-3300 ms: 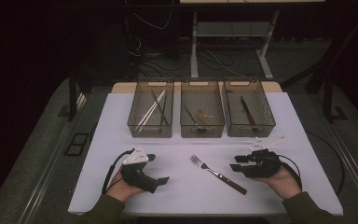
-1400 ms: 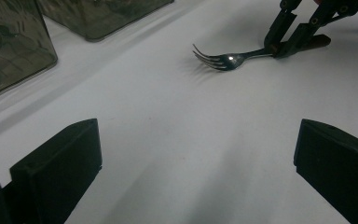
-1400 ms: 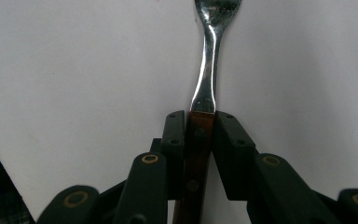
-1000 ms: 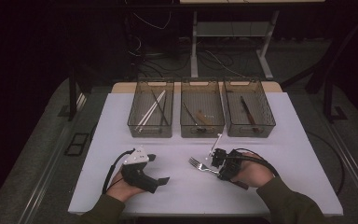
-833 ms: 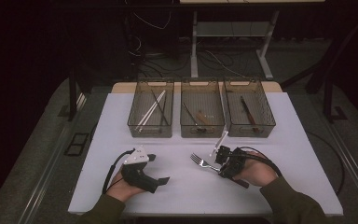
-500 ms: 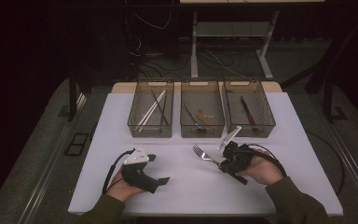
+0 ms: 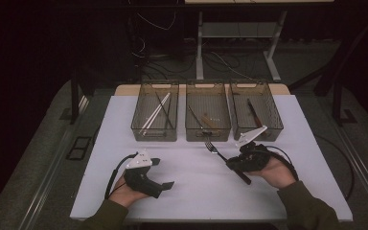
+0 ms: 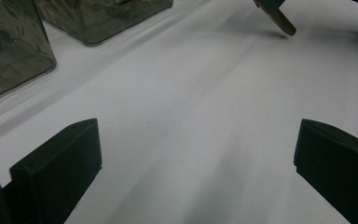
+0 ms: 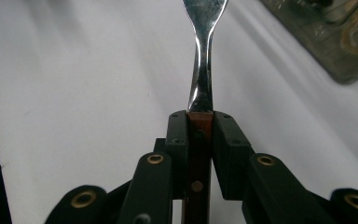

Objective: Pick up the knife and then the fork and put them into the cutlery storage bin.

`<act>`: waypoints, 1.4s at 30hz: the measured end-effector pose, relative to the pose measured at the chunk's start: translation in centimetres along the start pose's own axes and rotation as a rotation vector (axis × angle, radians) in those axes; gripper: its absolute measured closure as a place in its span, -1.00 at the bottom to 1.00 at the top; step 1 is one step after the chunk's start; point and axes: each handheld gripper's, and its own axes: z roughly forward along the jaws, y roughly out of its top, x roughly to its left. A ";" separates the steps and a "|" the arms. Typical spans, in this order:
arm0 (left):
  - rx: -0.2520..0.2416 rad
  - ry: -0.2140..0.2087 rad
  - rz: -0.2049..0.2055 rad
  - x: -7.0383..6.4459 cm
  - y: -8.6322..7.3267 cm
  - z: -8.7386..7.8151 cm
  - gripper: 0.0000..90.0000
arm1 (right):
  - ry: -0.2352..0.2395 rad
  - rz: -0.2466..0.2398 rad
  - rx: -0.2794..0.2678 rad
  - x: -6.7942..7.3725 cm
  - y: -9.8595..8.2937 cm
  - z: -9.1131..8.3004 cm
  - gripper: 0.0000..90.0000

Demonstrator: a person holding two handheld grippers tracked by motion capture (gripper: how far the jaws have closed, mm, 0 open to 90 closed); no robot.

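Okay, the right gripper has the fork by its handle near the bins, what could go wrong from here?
1. The right gripper clamps the fork only on its narrow wooden handle, near the metal neck, so the fork might pivot or slip in the jaws.
2. The tines point toward the middle bin and look close to its front wall; they could knock the rim instead of clearing it.
3. The handle's free end sticks out behind the gripper and could drag on the table.

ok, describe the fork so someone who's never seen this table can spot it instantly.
On the white table, look in front of the three clear mesh bins lined along the far edge. Just before the middle bin, the right gripper is shut on a steel fork with a brown wooden handle, tines pointing toward the bins. It is the one utensil outside a bin.
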 end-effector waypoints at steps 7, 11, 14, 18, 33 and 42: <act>-0.005 -0.004 0.000 0.0 0.0 -0.1 -1.00 | -0.002 0.025 -0.079 -0.7 -0.4 -0.8 0.73; -0.009 -0.007 0.002 0.0 0.0 -0.1 -1.00 | 0.000 0.040 -0.126 -1.0 -0.6 -1.3 0.73; -0.010 -0.007 0.002 0.0 0.0 -0.1 -1.00 | -0.009 0.045 -0.160 -1.2 -0.6 -1.8 0.73; -0.013 -0.005 0.001 0.0 0.0 -0.2 -1.00 | -0.026 0.068 -0.201 -1.7 -0.8 -2.4 0.73; 0.015 0.007 0.032 0.0 -0.1 0.1 -1.00 | -0.080 0.121 -0.314 -3.6 -0.7 -4.3 0.73; 0.013 0.006 0.018 -0.2 -0.1 0.2 -1.00 | -0.134 0.145 -0.375 -4.7 -0.1 -5.9 0.73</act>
